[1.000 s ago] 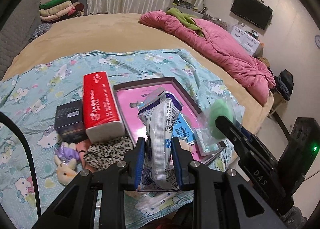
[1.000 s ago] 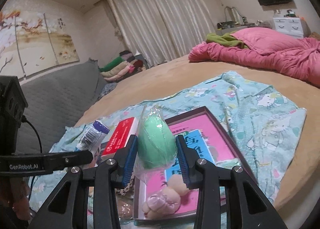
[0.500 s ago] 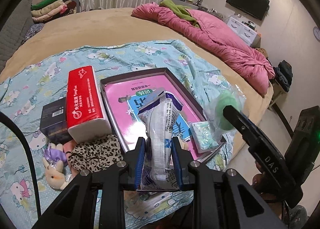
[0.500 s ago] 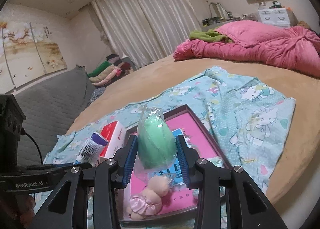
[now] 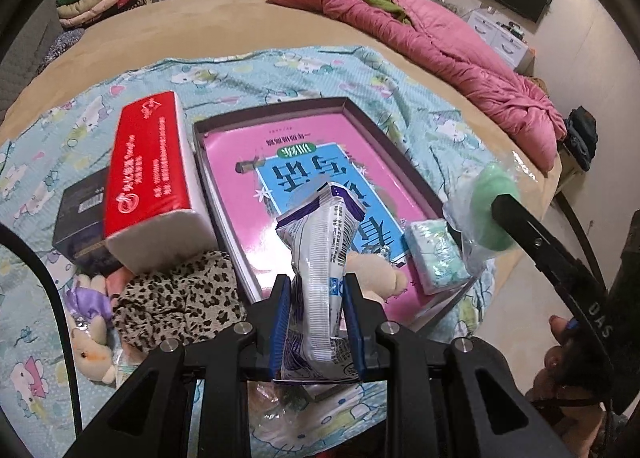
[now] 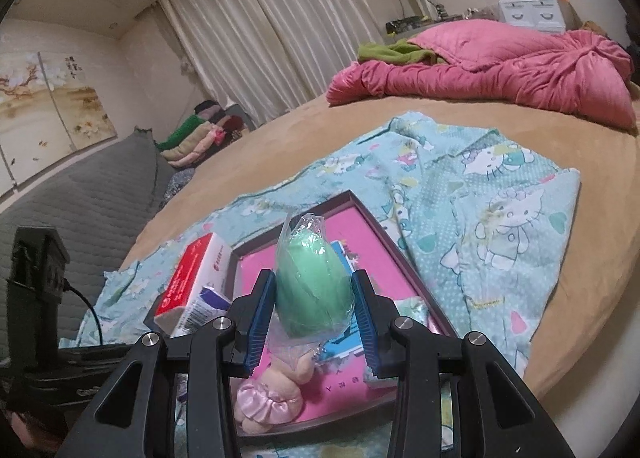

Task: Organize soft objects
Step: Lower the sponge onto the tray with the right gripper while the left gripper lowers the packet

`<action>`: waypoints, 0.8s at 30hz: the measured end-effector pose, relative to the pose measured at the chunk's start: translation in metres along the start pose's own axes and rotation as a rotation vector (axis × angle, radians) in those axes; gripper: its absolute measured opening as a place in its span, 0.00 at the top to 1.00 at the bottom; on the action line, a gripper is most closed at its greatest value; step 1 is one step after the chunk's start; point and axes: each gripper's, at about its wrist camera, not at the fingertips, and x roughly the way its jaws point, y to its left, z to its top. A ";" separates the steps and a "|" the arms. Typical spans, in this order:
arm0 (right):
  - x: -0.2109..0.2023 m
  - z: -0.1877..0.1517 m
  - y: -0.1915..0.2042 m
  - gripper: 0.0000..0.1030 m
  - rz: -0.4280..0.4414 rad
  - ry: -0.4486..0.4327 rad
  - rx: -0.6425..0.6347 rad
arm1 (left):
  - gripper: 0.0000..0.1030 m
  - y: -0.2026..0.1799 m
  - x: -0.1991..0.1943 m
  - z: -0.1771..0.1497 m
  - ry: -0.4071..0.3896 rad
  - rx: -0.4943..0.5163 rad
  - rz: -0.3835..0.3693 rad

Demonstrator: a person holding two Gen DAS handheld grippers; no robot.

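My left gripper (image 5: 316,290) is shut on a white and blue plastic packet (image 5: 322,258), held upright above the near end of the pink-lined tray (image 5: 276,106). My right gripper (image 6: 314,298) is shut on a green sponge in a clear wrapper (image 6: 312,286), over the same tray (image 6: 376,234). That sponge (image 5: 494,210) shows at the tray's right corner in the left wrist view. In the tray lie a small teal tissue pack (image 5: 436,256) and a beige plush toy (image 6: 280,374), partly hidden by the grippers.
A red tissue pack (image 5: 152,174) and a dark box (image 5: 82,218) lie left of the tray. A leopard-print cloth (image 5: 176,298) and a small plush with purple trim (image 5: 90,322) sit near them. A pink quilt (image 5: 440,38) lies at the back of the bed.
Both grippers have sunk toward the tray with their loads. The tray and the objects around it look larger and closer in both views.
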 end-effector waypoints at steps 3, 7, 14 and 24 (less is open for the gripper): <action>0.004 -0.003 -0.001 0.61 -0.013 0.028 -0.003 | 0.74 -0.004 0.011 0.002 0.013 0.018 0.016; 0.012 -0.007 -0.001 0.61 -0.057 0.083 -0.022 | 0.74 -0.007 0.022 0.006 0.023 0.038 0.040; 0.021 -0.013 -0.004 0.61 -0.094 0.142 -0.038 | 0.74 -0.010 0.041 0.008 0.048 0.054 0.061; 0.035 -0.022 0.001 0.61 -0.099 0.226 -0.075 | 0.74 -0.007 0.056 0.007 0.070 0.048 0.058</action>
